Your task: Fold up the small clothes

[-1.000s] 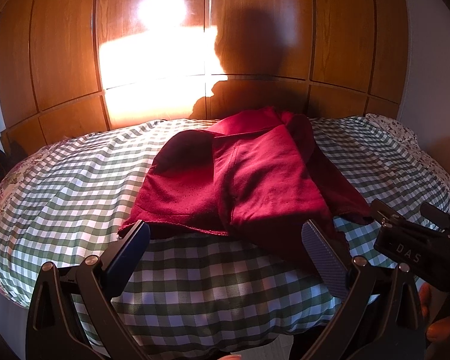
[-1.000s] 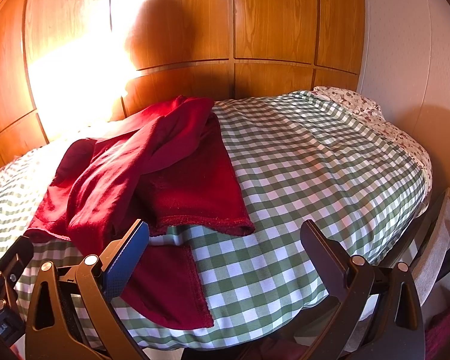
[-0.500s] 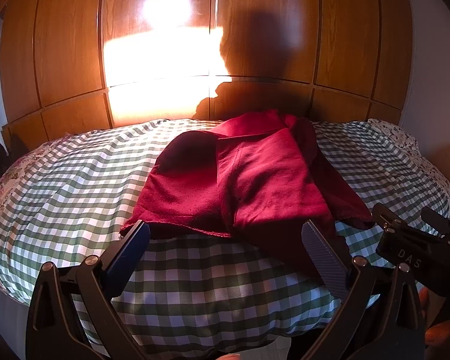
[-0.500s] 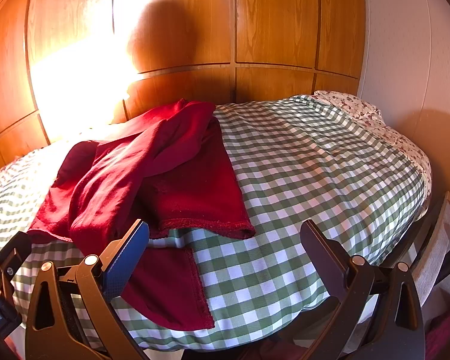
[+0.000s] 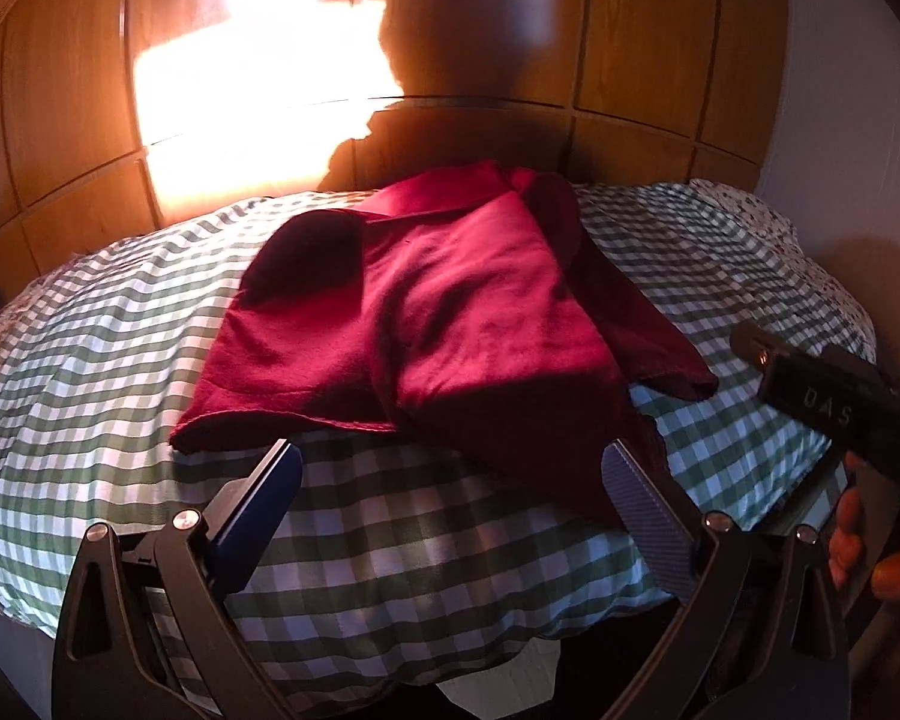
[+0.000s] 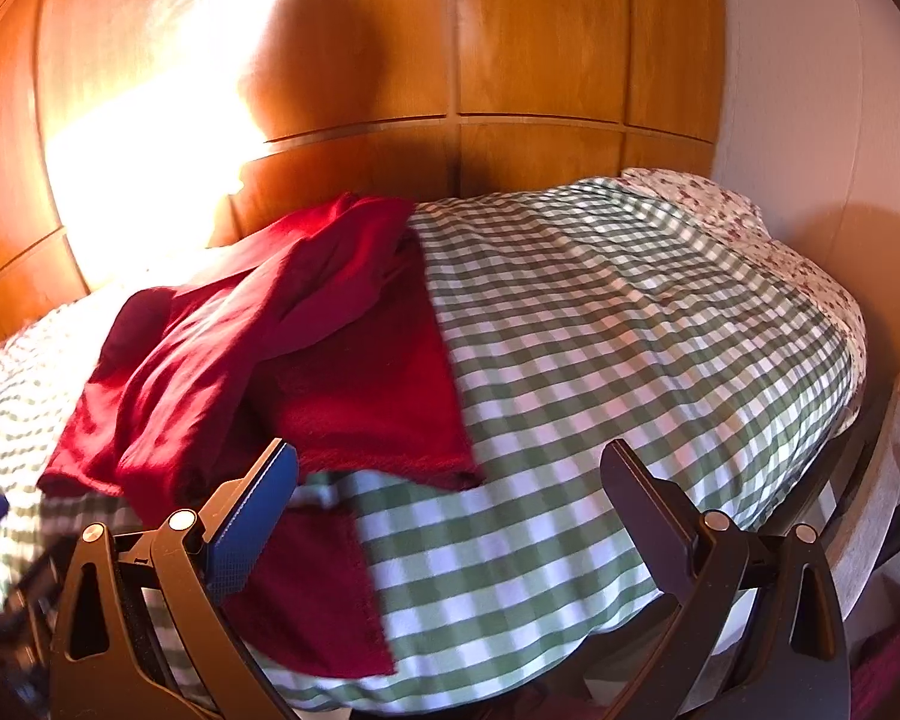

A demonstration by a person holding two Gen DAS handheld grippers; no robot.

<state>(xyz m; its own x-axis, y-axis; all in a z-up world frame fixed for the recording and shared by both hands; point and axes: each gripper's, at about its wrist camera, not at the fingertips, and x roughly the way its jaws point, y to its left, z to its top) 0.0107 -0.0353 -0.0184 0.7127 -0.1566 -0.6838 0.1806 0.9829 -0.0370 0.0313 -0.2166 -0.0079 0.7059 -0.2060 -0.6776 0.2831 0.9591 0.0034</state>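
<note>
A dark red garment lies rumpled on the green-and-white checked bedspread, partly doubled over itself, with one flap reaching the near edge of the bed. The left gripper hovers just short of that near hem, jaws spread wide and empty; the right gripper hangs over the garment's right side, likewise released and holding nothing. Behind the bed stands a sunlit wooden panelled wall.

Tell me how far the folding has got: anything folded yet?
Nothing looks finished: the red garment lies rumpled on the checked bedspread, its layers overlapping unevenly and one end reaching the near edge. Nothing is in hand; the left gripper and right gripper hover with jaws open. Flattening and every fold remain.
</note>
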